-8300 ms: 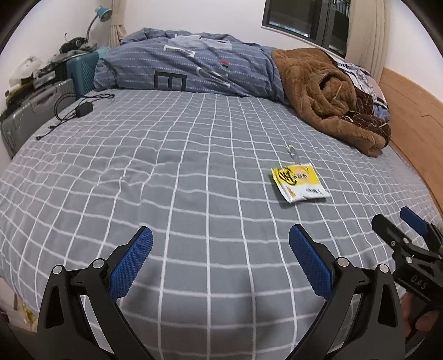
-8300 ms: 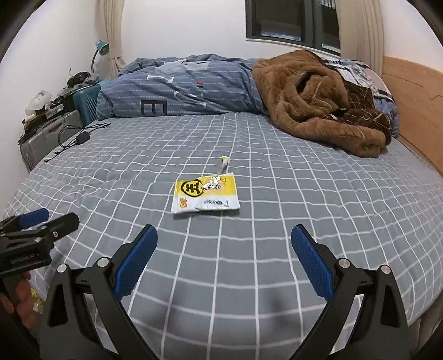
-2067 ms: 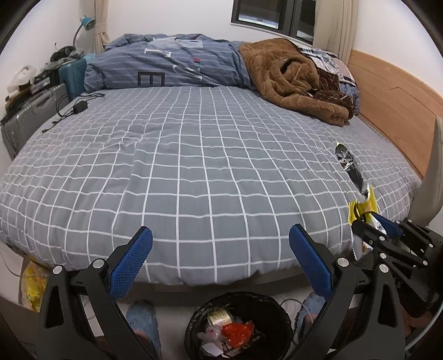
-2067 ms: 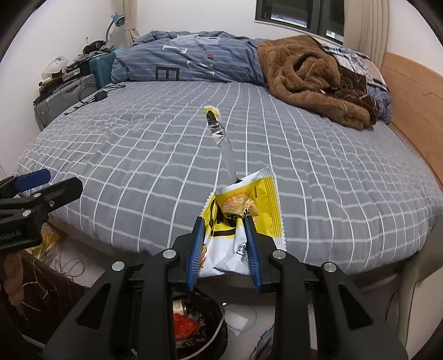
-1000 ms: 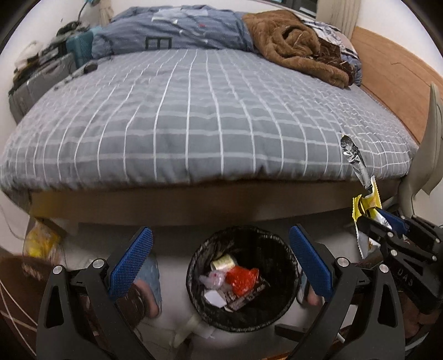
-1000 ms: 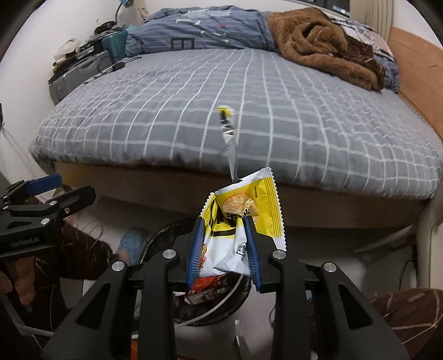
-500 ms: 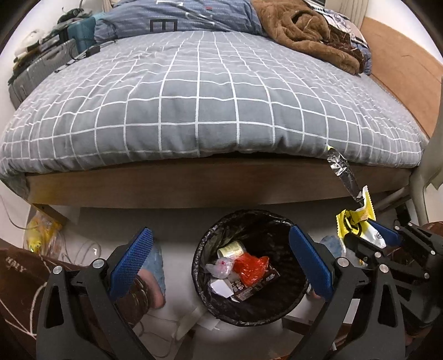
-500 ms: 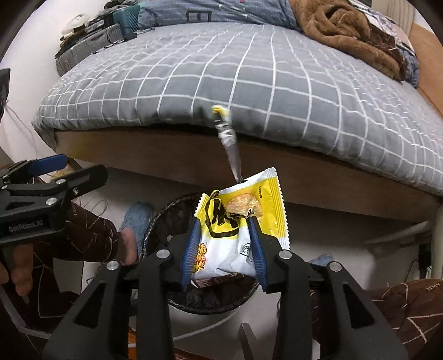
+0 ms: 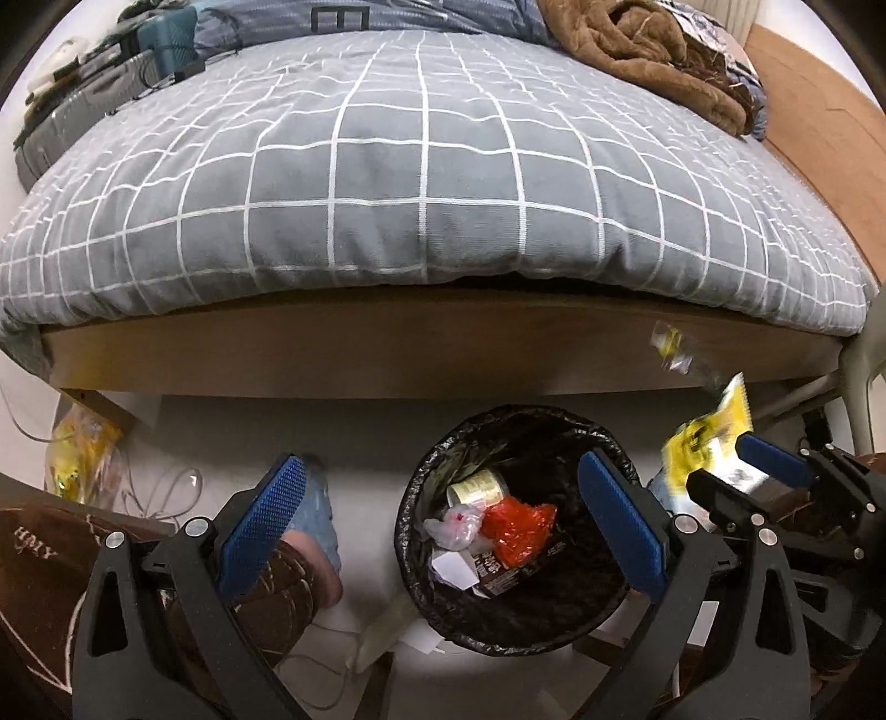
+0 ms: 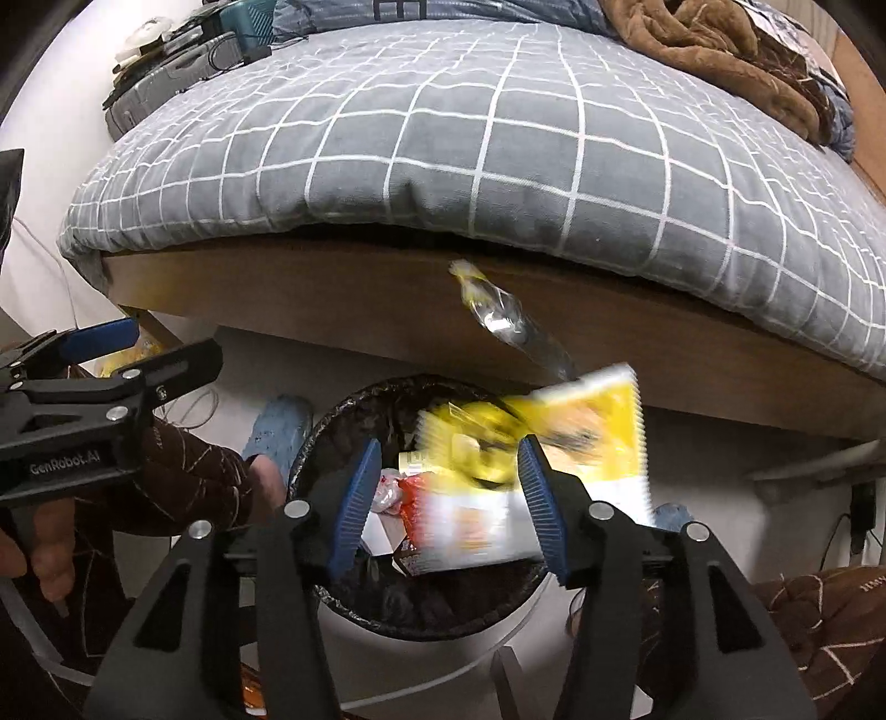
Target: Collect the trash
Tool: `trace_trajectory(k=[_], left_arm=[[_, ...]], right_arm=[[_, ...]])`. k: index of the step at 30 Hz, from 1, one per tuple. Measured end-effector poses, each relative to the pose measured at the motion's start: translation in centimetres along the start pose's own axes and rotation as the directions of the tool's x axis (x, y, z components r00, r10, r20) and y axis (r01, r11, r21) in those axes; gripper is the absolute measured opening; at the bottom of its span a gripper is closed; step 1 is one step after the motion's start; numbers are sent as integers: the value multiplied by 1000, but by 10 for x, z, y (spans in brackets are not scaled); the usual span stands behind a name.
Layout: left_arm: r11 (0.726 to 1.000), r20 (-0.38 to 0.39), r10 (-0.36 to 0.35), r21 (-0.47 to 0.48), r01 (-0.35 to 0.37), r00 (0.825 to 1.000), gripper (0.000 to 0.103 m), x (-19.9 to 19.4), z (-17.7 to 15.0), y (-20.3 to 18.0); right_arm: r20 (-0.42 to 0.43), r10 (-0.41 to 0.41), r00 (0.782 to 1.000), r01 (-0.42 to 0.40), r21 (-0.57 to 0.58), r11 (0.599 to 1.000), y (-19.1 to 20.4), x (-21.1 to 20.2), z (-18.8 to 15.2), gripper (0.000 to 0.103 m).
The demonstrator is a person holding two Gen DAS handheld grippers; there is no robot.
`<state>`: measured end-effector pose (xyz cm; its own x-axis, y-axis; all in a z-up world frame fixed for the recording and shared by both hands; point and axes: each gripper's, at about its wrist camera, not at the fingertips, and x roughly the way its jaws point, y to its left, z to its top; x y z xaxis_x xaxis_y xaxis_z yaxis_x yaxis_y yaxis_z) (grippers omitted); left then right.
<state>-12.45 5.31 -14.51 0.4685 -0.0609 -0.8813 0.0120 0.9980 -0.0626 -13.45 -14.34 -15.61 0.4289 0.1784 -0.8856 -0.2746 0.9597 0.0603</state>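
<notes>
Your yellow snack wrapper [image 10: 531,443] is motion-blurred, lying loose between your right gripper's [image 10: 448,498] just-opening jaws above the trash bin [image 10: 332,598]; your left gripper [image 9: 443,520] gapes empty.

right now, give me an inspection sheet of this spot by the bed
surface: pale floor below the bed.
job's things: yellow snack packet, blurred, between the right gripper's pads above the black-lined bin.
clutter: red wrapper, can and paper scraps inside the bin; yellow bag under the bed.
grippers: right jaws have just been opening, packet slipping loose; left gripper open, empty.
cables: thin wires on the floor.
surroundings: brown blanket, suitcase.
</notes>
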Motion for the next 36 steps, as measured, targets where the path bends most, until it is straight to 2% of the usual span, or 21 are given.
trace_trajectory(k=[2, 10, 12, 19, 21, 31, 36], left_arm=[[1000, -4, 5, 2, -5, 1000, 97, 2, 1, 1], [1000, -8, 4, -20, -4, 1000, 97, 4, 2, 5], [1000, -7, 0, -21, 0, 1000, 97, 4, 2, 4], [1000, 3, -2, -18, 2, 1000, 97, -1, 1, 3], [1000, 5, -9, -21, 9, 1000, 97, -2, 1, 3], [999, 12, -49, 3, 49, 999, 97, -5, 9, -9], [997, 59, -76, 19, 75, 995, 97, -30, 16, -17]], right_arm=[[-3, 2, 1000, -2, -4, 1000, 2, 2, 0, 51], [10, -4, 1000, 4, 8, 1000, -3, 0, 2, 66], [18, -16, 1000, 16, 13, 1000, -5, -2, 3, 73], [55, -62, 997, 60, 34, 998, -16, -18, 2, 82], [75, -82, 994, 79, 47, 996, -21, -23, 3, 90], [84, -109, 991, 100, 105, 989, -35, -23, 9, 95], [132, -133, 982, 113, 148, 982, -44, -52, 18, 95]])
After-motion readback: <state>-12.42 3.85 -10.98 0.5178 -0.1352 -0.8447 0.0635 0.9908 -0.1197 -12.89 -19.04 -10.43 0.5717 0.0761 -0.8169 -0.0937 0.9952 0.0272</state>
